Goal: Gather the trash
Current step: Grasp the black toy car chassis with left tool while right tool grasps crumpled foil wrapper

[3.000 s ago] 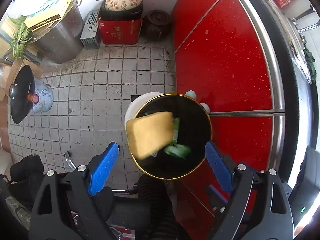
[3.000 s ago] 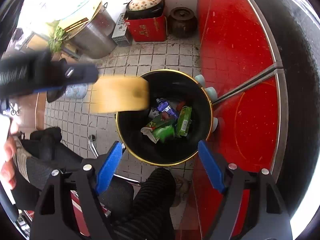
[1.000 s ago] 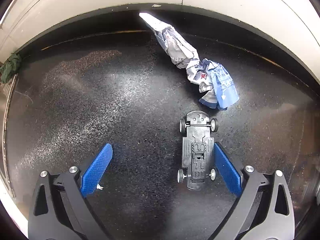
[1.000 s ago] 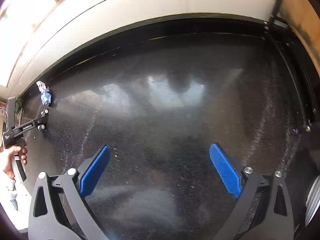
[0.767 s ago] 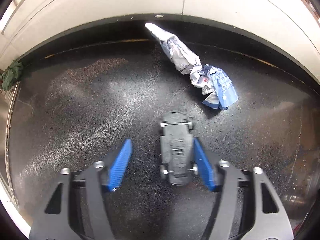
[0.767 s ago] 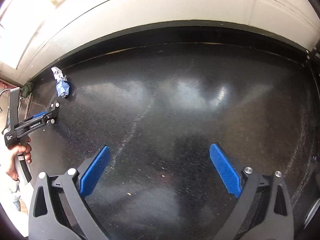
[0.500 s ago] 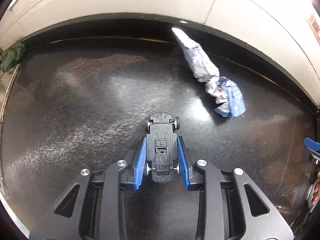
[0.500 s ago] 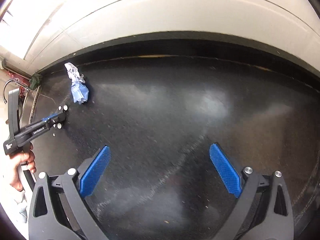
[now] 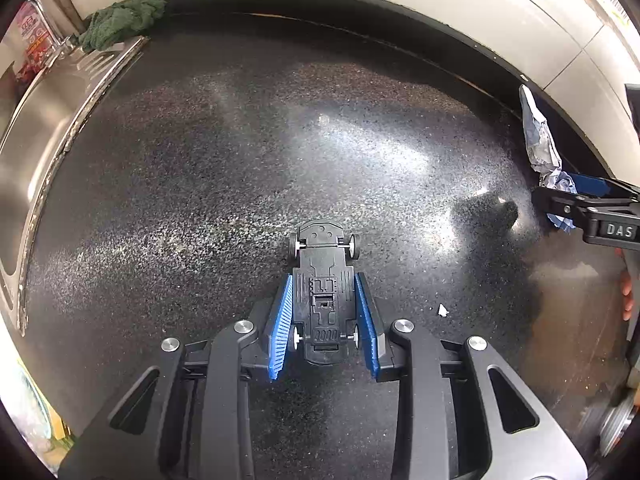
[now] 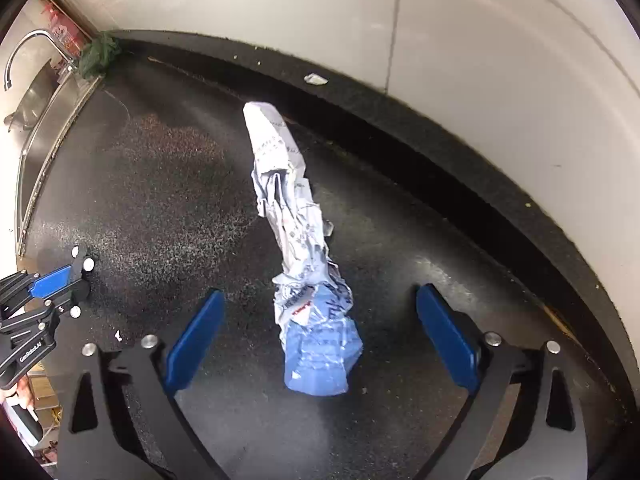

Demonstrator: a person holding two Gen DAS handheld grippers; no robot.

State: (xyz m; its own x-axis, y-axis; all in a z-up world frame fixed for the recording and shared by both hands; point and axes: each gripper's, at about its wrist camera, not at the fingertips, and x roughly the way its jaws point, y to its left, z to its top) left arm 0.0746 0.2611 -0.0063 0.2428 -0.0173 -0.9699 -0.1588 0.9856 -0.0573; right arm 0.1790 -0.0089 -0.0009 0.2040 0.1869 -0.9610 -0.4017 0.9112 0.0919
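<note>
Black plastic, the toy car (image 9: 323, 296) lies belly-up, pinched between the left gripper's (image 9: 323, 322) blue pads, its length running straight ahead along the fingers above the speckled counter (image 9: 200, 168).

Right wrist: spread wide, the right gripper (image 10: 316, 332) straddles the crumpled wrapper (image 10: 304, 264) on the counter, its long axis running ahead toward the wall (image 10: 440, 40), blue end nearest.

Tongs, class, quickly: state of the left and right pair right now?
Left tongs: shut on the upside-down toy car.
Right tongs: open, holding nothing; the crumpled wrapper lies between the pads, untouched.
</note>
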